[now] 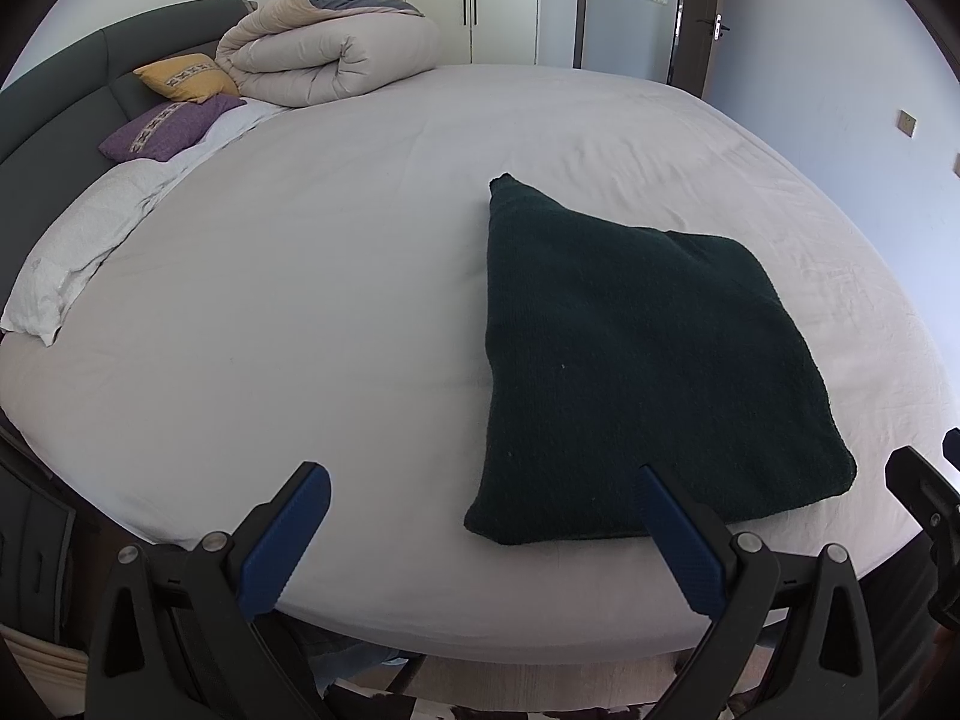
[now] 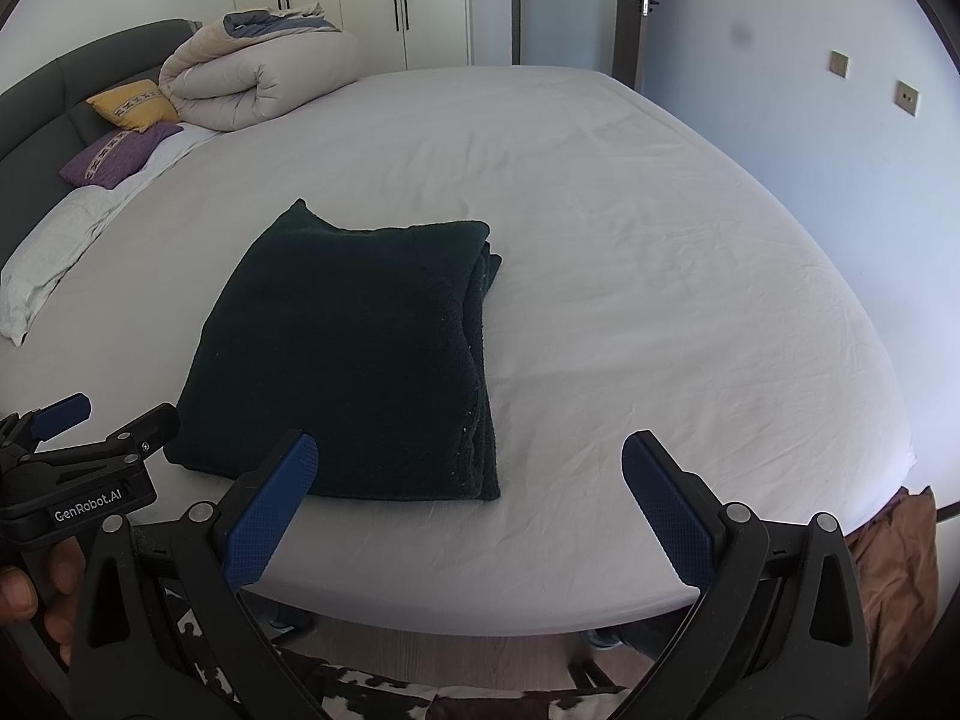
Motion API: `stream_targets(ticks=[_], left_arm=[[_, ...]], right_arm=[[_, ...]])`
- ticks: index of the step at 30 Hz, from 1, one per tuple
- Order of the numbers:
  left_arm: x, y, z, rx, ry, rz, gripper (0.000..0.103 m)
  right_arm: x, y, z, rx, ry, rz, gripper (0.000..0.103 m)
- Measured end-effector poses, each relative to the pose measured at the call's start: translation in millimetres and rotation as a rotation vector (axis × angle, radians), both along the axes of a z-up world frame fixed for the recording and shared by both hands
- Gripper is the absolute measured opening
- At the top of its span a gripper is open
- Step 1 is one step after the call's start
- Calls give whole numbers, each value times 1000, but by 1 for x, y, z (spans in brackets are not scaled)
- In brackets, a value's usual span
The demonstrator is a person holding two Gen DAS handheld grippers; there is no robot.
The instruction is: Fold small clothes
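While you hold both grippers low at the near edge of the bed (image 1: 360,240), each one points forward across the sheet with its fingers spread wide and nothing between them. Your left gripper (image 1: 480,531) sits left of the garment (image 1: 648,372); its right blue pad (image 1: 678,546) overlaps the garment's near edge in the left wrist view, though you can't tell from this angle whether it touches the cloth or hovers above it. Your right gripper (image 2: 468,504) sits in front of the garment's near right corner, left pad (image 2: 270,510) overlapping the dark fabric's near edge, right pad over bare sheet.

From the right wrist view you can see the left gripper (image 2: 78,414) side on at the far left, level with the garment's near left corner, and your left hand (image 2: 30,594) wrapped around its handle. White lettering on its body reads "GenRobot.AI".

The garment, a dark knitted piece, lies folded into a rough rectangle on the near part of the bed, flat on the sheet, with stacked layer edges showing along its right side (image 2: 480,360).

A rolled duvet (image 1: 324,60), a yellow cushion (image 1: 186,78) and a purple cushion (image 1: 168,126) sit at the far left by the headboard (image 1: 54,90), well apart from the garment.
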State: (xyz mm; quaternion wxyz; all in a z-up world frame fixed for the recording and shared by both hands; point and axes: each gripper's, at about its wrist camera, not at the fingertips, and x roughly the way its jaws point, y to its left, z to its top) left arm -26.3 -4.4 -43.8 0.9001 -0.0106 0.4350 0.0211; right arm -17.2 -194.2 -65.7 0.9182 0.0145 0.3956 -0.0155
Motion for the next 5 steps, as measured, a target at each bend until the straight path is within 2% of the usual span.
stream_targets(ticks=[5], left_arm=[[-2,0,-1,0,-12,2,103]], right_arm=[[-1,0,-1,2,6,-3,103]])
